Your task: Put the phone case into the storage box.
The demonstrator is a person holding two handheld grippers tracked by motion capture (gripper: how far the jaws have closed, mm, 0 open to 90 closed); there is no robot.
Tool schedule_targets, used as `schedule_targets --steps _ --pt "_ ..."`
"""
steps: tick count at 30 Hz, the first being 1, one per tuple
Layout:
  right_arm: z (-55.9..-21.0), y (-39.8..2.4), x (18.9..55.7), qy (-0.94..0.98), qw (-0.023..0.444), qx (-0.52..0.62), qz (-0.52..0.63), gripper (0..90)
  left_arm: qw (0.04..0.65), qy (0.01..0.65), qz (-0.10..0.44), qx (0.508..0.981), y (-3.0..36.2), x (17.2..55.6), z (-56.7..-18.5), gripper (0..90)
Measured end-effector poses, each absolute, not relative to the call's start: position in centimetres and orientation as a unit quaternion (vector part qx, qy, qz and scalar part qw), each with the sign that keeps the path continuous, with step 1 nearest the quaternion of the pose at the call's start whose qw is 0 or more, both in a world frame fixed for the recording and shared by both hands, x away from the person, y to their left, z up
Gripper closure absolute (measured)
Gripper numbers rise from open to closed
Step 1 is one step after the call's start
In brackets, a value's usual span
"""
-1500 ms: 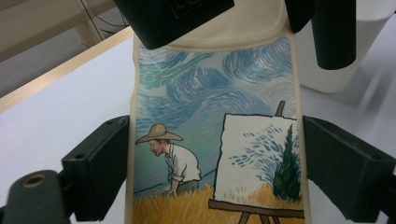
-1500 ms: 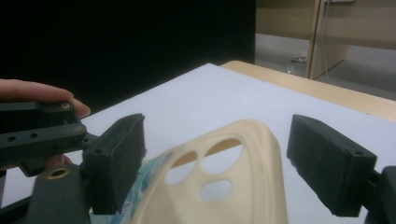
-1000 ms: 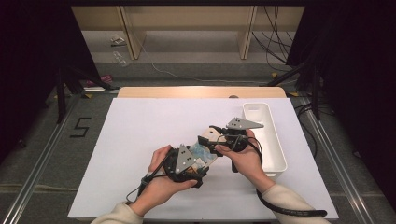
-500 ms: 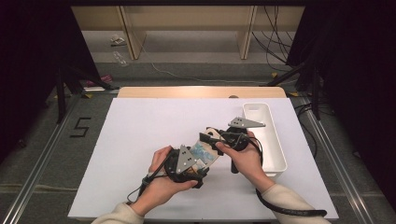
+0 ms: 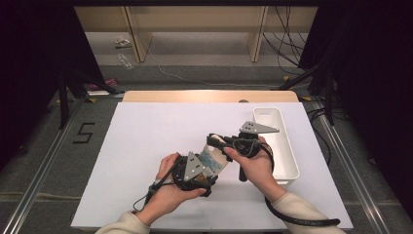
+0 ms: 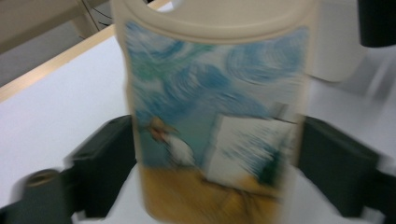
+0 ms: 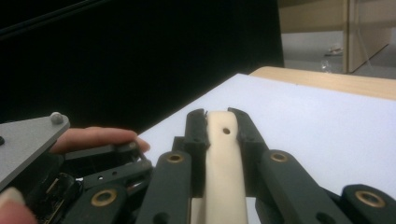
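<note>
I am holding the cup (image 5: 212, 161) between my left tool (image 5: 195, 171), its jaws just closing in on the sides. My right tool (image 7: 219, 122) is clamping the lid (image 7: 223, 158) edge; I should pull steadily while bracing.

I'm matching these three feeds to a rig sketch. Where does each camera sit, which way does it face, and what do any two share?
High view: above the near edge, facing forward and down on the table; forearms, both hands.
Left gripper view: on the left tongs, along jaws clamping the painted cup.
Right gripper view: on the right tongs, shut on the cup's cream handle; a fingertip.
Shared: cup, white table.
</note>
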State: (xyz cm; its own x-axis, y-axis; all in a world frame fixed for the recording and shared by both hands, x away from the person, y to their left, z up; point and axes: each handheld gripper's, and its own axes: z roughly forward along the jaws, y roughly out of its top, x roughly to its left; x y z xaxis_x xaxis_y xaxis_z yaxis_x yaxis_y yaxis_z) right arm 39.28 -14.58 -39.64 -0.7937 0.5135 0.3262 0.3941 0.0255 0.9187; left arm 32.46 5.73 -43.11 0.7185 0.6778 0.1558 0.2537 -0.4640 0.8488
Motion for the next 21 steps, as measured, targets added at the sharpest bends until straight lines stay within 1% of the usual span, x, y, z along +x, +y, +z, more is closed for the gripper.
schedule_targets --steps 1,2,3,4,5,8,9,14,21 --pt "-39.4 -14.7 39.2 0.718 0.063 0.313 0.618 79.9 0.433 0.280 0.252 0.819 5.8 32.5 -43.1 27.5" --pt "-39.4 -14.8 39.3 0.716 0.062 0.314 0.620 79.9 0.435 0.280 0.249 0.818 5.9 32.6 -43.0 24.3" --pt "-39.4 -14.8 39.3 0.716 0.062 0.314 0.620 79.9 0.442 0.288 0.243 0.814 6.0 32.7 -43.0 24.3" --pt "-39.1 -15.0 39.3 0.708 0.052 0.318 0.629 79.9 0.453 0.297 0.237 0.807 6.3 32.8 -42.8 21.5" --pt "-39.1 -15.0 39.3 0.708 0.052 0.318 0.629 79.9 0.453 0.297 0.237 0.807 6.3 32.8 -42.8 21.1" --pt "-38.4 -15.2 39.1 0.718 0.081 0.300 0.622 79.9 0.465 0.292 0.232 0.803 6.6 32.9 -42.7 20.4" --pt "-38.1 -15.3 39.2 0.721 0.077 0.297 0.622 79.9 0.467 0.290 0.231 0.802 6.8 32.9 -42.6 19.6" --pt "-37.9 -15.5 39.2 0.727 0.090 0.291 0.615 79.8 0.475 0.297 0.222 0.798 7.3 33.1 -42.8 18.9" --pt "-37.3 -15.7 39.3 0.758 0.101 0.256 0.592 79.8 0.475 0.299 0.220 0.798 7.8 33.3 -42.8 19.6"
